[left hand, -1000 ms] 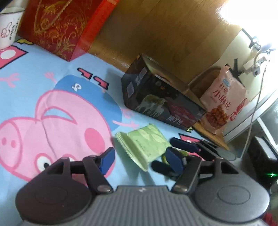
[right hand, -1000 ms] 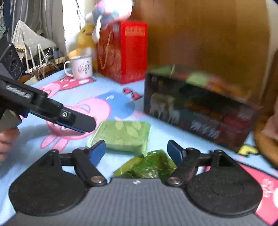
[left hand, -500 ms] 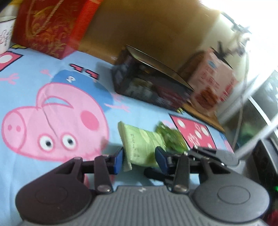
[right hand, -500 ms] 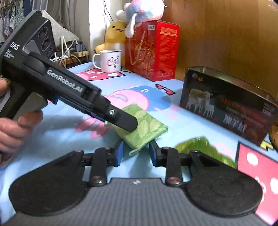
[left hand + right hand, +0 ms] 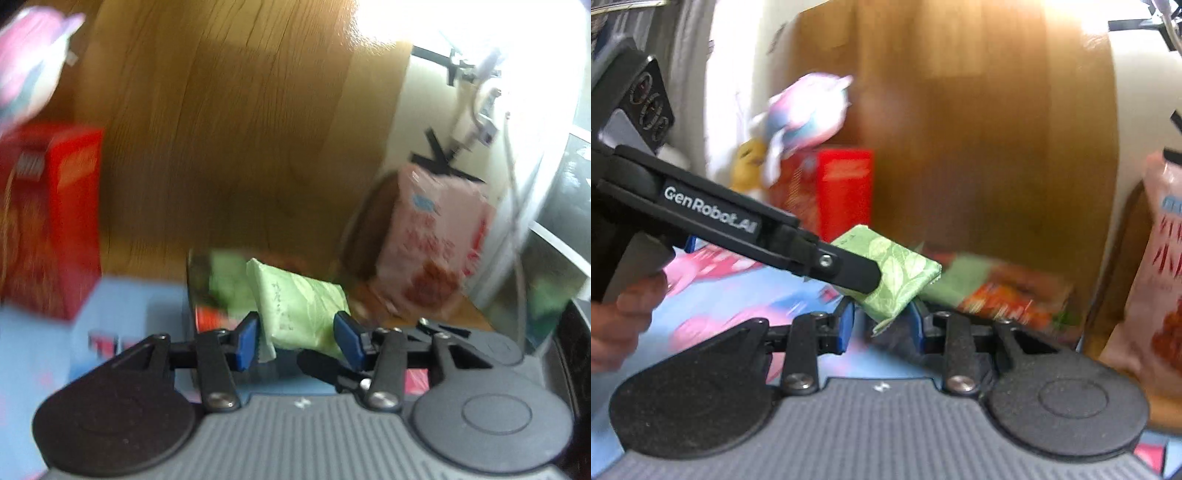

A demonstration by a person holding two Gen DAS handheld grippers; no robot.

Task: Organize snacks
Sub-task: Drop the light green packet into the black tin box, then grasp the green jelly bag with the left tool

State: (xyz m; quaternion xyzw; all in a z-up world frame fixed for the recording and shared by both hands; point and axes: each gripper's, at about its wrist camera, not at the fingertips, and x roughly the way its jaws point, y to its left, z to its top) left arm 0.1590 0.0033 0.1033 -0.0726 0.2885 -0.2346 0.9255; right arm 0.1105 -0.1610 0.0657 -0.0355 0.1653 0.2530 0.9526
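The green snack packet [image 5: 299, 314] sits lifted off the cartoon-print surface [image 5: 122, 306], between the blue pads of the left claw [image 5: 295, 341], whose jaws are opening; the left pad touches the packet's crimped edge, while the right pad seems just clear of it, though blur makes this hard to judge. In the right wrist view the same green snack packet [image 5: 899, 277] shows its leaf print, and the left claw's black arm lies across its near left side. The right claw [image 5: 881, 326] is narrowed to a small gap under the packet's lower corner; whether its pads press on that corner I cannot tell. A hand [image 5: 620, 317] grips the left claw's handle, left of the right claw. Beyond both claws lies a blurred dark snack box [image 5: 1008, 291], with a pink snack bag [image 5: 436, 251] farther right and a red gift bag [image 5: 831, 192] to the left before a wooden panel [image 5: 229, 140].
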